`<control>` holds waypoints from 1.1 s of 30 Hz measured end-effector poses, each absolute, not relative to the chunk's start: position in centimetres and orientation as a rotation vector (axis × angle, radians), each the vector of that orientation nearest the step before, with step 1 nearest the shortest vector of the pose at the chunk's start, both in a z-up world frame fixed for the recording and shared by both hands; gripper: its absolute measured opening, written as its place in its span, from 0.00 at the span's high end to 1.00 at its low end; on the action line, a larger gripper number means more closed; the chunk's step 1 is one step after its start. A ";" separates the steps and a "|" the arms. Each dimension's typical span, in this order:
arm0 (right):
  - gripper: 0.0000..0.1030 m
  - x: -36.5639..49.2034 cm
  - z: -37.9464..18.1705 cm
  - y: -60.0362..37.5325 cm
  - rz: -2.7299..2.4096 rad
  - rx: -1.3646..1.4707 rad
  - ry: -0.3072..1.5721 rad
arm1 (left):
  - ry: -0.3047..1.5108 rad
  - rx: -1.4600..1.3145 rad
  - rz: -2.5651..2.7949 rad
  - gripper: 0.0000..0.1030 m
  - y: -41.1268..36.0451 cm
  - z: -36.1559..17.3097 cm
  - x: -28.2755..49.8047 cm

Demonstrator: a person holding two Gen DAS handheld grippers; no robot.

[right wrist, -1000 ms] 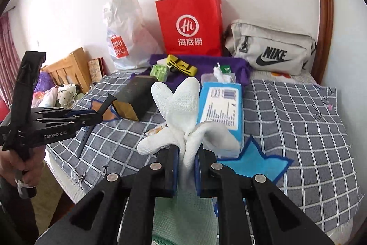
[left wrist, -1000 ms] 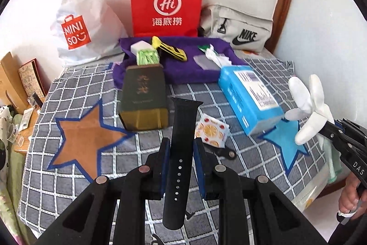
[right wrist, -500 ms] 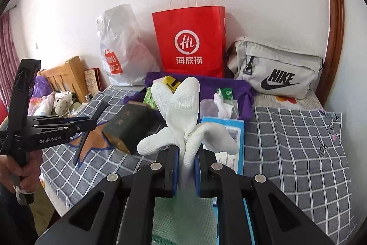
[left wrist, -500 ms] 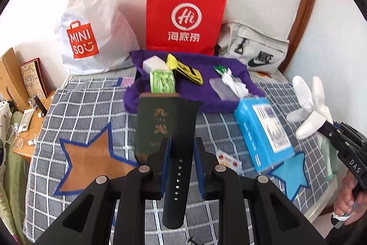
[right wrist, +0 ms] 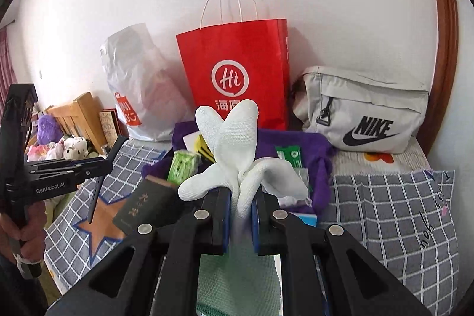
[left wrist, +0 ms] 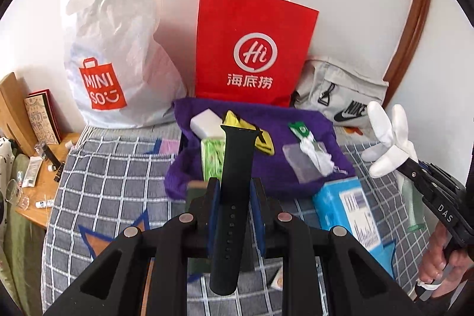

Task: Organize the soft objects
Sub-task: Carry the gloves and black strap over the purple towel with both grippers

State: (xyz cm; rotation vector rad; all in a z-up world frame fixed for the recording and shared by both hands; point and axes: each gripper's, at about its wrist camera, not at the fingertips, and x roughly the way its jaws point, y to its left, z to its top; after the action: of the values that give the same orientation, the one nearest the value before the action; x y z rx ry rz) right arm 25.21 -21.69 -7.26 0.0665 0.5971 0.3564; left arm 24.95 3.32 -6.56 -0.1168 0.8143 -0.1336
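Gripping a black strap (left wrist: 234, 191), left gripper (left wrist: 234, 197) holds it up over the purple cloth (left wrist: 296, 126). Right gripper (right wrist: 240, 206) is clenched on a white glove (right wrist: 234, 144), at the cloth's 3 o'clock; red bag (right wrist: 237, 70) at 12.

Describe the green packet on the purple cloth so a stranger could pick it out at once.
Find the red paper bag standing against the wall; a purple cloth is spread in front of it. On the cloth's left part lies the green packet, just below a plain white block. It is the only bright light-green patterned item there.
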 end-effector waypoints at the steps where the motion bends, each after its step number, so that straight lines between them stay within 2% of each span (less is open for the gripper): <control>1: 0.89 25.9 -7.1 -21.6 0.358 0.070 0.593 | 0.815 -0.121 -0.131 0.80 3.4 -6.6 25.5; 16: 0.89 35.2 -7.0 -20.1 0.375 0.067 0.598 | 0.829 -0.191 -0.072 0.80 5.0 -7.7 33.1; 33: 0.88 40.3 -13.0 -20.9 0.391 0.091 0.770 | 0.890 -0.290 -0.110 0.80 4.9 -12.3 40.6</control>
State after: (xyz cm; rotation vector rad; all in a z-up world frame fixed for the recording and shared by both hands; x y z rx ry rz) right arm 40.34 -20.93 -12.96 0.0911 0.7702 0.3911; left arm 40.56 4.86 -12.32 -0.2905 0.8902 -0.1097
